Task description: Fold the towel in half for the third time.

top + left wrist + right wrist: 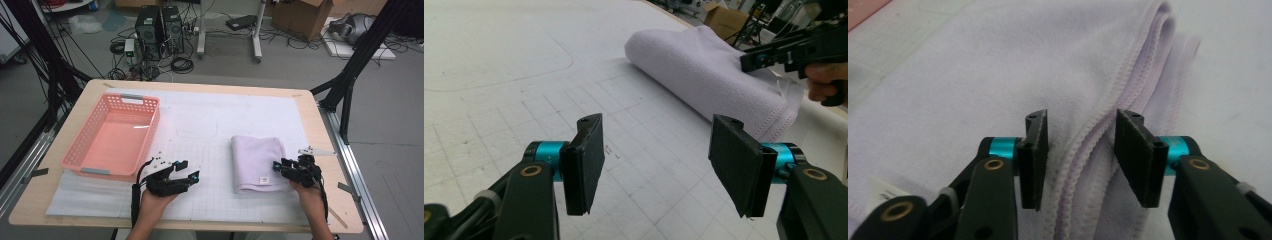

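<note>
Right gripper (pixel 1080 160): jaws apart, straddling the stitched edge of the towel.
Left gripper (pixel 187 170): jaws apart, holding nothing, over bare mat.
Basket (pixel 80 152): far left, empty.
Towel (pixel 257 160): folded, long axis running away from the person, right of centre; right hand nearer.

Left gripper (pixel 186 170) held low, jaws wide apart. Right gripper (pixel 278 167) jaws partly parted. Both forearms reach forward.
</note>
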`<control>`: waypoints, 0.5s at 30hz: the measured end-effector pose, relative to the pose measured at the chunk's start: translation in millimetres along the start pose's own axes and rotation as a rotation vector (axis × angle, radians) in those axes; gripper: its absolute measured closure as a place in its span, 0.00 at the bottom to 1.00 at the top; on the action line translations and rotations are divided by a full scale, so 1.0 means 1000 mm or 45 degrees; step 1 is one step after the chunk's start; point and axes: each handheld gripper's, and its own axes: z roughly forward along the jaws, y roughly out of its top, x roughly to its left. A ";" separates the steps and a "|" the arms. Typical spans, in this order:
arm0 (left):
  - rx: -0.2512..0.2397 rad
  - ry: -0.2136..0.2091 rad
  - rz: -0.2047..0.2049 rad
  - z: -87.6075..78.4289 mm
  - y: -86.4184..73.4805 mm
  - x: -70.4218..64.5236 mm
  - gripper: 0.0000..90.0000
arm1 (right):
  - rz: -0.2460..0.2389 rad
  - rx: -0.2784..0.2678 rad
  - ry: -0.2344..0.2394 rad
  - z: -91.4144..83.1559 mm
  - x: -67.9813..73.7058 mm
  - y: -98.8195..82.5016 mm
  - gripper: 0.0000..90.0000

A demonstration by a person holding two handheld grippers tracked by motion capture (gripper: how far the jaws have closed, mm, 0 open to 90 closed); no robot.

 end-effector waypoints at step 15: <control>-0.013 0.004 0.000 -0.001 0.000 -0.001 0.44 | -0.136 0.020 -0.214 -0.019 0.013 -0.004 0.62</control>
